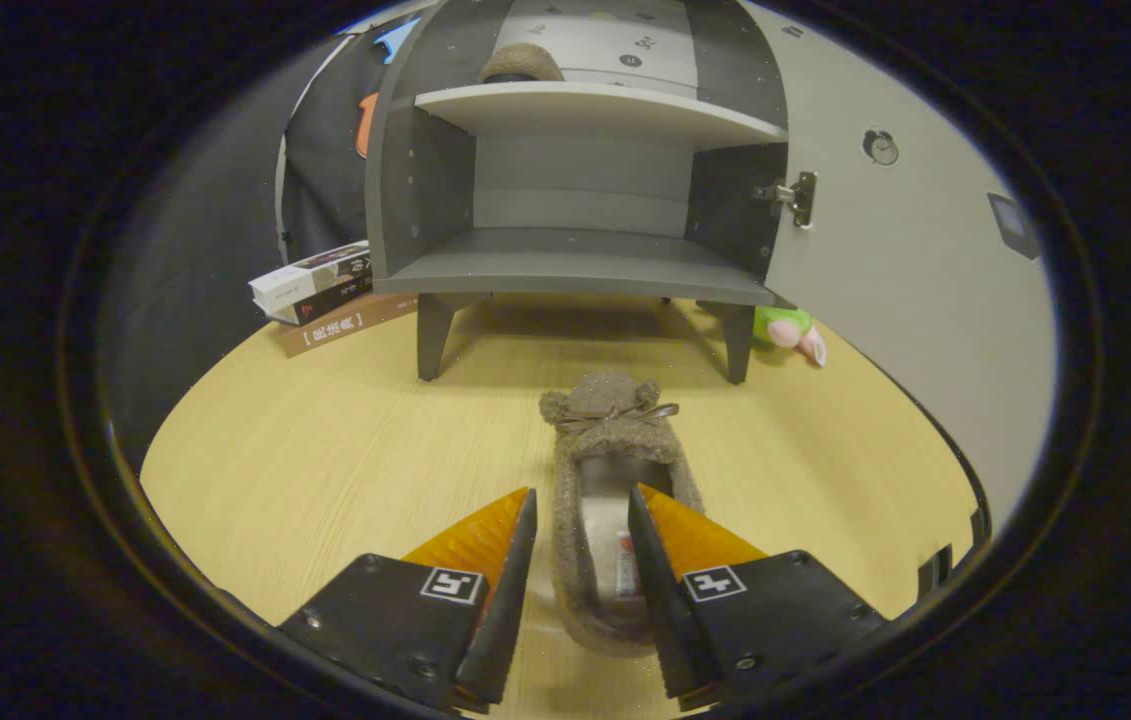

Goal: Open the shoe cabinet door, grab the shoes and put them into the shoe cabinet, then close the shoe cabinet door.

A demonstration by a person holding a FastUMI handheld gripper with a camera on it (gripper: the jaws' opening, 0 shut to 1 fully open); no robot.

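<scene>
Beside the cabinet's left leg, a stack of books [320, 290] lies on the wooden table [325, 470]. Centre, the shoe cabinet [575, 190] stands with its door [885, 260] swung open to the right, one fuzzy shoe [522, 62] on its upper shelf; a second shoe [610, 470] lies ahead of it, its left wall between the parted fingers of the gripper [580, 540]. Right of the cabinet's legs sits a green plush toy [787, 328].

A fuzzy brown shoe [613, 470] with a bow lies on the floor, toe toward the cabinet [580, 180] — grey, door [885, 250] open; another shoe [521, 63] sits on its upper shelf.
</scene>
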